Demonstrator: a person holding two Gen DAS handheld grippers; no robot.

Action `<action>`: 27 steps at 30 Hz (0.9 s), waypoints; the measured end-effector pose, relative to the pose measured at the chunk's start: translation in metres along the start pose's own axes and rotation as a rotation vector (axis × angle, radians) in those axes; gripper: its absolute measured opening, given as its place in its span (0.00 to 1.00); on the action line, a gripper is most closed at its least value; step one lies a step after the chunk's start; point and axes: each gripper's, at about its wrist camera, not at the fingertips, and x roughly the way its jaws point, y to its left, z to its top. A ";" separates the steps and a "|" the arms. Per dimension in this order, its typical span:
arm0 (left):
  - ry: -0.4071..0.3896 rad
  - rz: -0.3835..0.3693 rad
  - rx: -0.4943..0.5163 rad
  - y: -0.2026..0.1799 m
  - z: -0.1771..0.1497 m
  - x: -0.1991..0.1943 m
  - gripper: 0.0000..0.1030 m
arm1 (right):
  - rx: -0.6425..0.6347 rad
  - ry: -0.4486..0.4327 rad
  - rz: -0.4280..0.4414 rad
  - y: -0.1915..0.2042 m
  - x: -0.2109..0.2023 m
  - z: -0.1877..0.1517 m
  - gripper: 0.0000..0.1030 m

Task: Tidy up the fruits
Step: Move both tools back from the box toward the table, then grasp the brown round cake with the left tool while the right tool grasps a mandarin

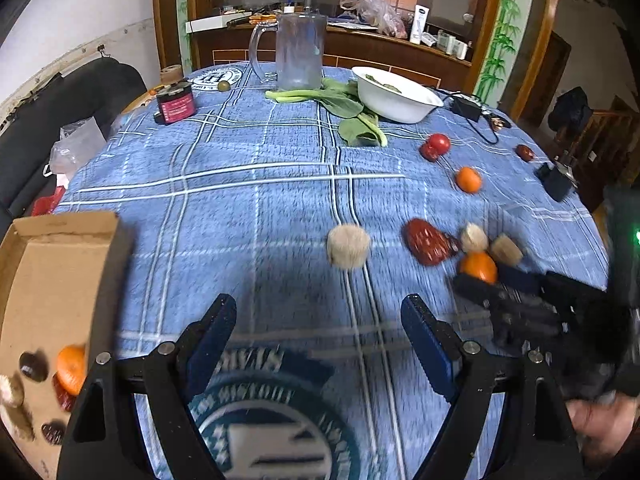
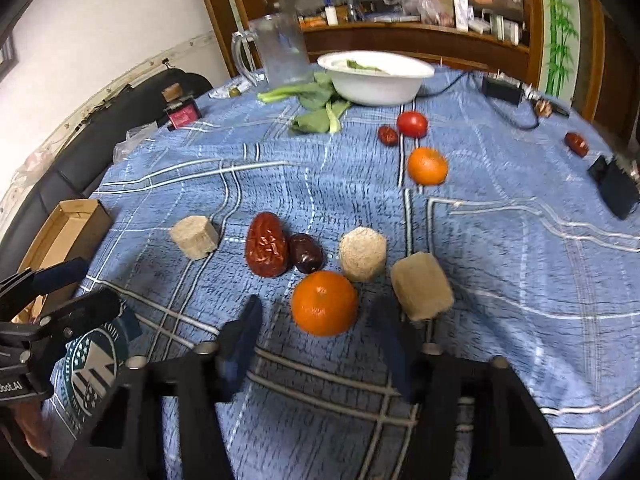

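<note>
Left gripper (image 1: 318, 312) hangs over bare blue plaid tablecloth (image 1: 248, 152), jaws spread wide, nothing between them. Right gripper (image 2: 316, 316) is released too: blurred blue fingers (image 2: 246, 332) flank the near orange (image 2: 324, 303) on either side, pads not touching it as far as the blur lets me tell.

Fruit layout, right wrist view:
- near orange sits just beyond the right fingertips, centre of frame
- big wrinkled red date (image 2: 267, 250) and dark date (image 2: 306, 253) side by side, touching, just far-left of that orange
- three beige pressed blocks: one left of the dates (image 2: 194, 237), one just beyond the orange (image 2: 363, 254), one to its right (image 2: 422, 290), tilted
- second orange (image 2: 427, 165) farther out, with a tomato (image 2: 412, 124) and a small red date (image 2: 388, 135) beyond it
- one more small date (image 2: 577, 144) far right, alone

Cardboard box (image 1: 48, 248) at near left in the left wrist view, open top. Inside: an orange (image 1: 72, 368), a few dark dates (image 1: 34, 366) and something beige at the frame edge; blurred, can't count exactly.

Far side of the table: white bowl (image 2: 376, 80) with a bit of green inside, leafy greens (image 2: 316, 108) lying beside it, clear glass mug (image 2: 280, 52) to the left, small red-labelled jar (image 1: 175, 103) far left. Black adapter with cable (image 2: 502, 90) far right.

Person's hand (image 1: 600, 420) is visible at the right edge of the left wrist view, behind the right gripper.
</note>
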 end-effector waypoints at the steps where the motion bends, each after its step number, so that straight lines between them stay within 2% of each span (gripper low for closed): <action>1: 0.010 0.001 -0.006 -0.003 0.005 0.008 0.81 | -0.015 0.000 -0.010 0.001 0.001 0.000 0.41; 3: 0.017 0.000 -0.013 -0.005 0.012 0.018 0.81 | -0.030 -0.002 -0.013 0.001 0.001 0.000 0.37; 8: 0.026 0.038 0.016 -0.016 0.027 0.045 0.81 | -0.007 -0.006 0.040 -0.009 0.000 0.000 0.36; 10: 0.034 0.029 0.031 -0.017 0.029 0.053 0.80 | -0.022 -0.010 0.041 -0.008 0.000 -0.001 0.36; 11: 0.037 0.026 0.035 -0.018 0.029 0.056 0.66 | -0.023 -0.012 0.042 -0.008 0.000 -0.001 0.36; 12: 0.049 0.027 0.037 -0.018 0.028 0.059 0.38 | -0.023 -0.013 0.043 -0.008 0.000 -0.001 0.36; 14: 0.038 0.035 0.045 -0.017 0.026 0.059 0.30 | -0.028 -0.013 0.042 -0.008 0.000 -0.001 0.36; 18: 0.034 0.008 0.039 -0.014 0.020 0.049 0.30 | -0.020 -0.017 0.046 -0.008 -0.002 -0.001 0.35; 27: -0.026 0.020 0.042 -0.006 -0.007 -0.005 0.30 | -0.040 -0.024 0.047 0.010 -0.026 -0.013 0.35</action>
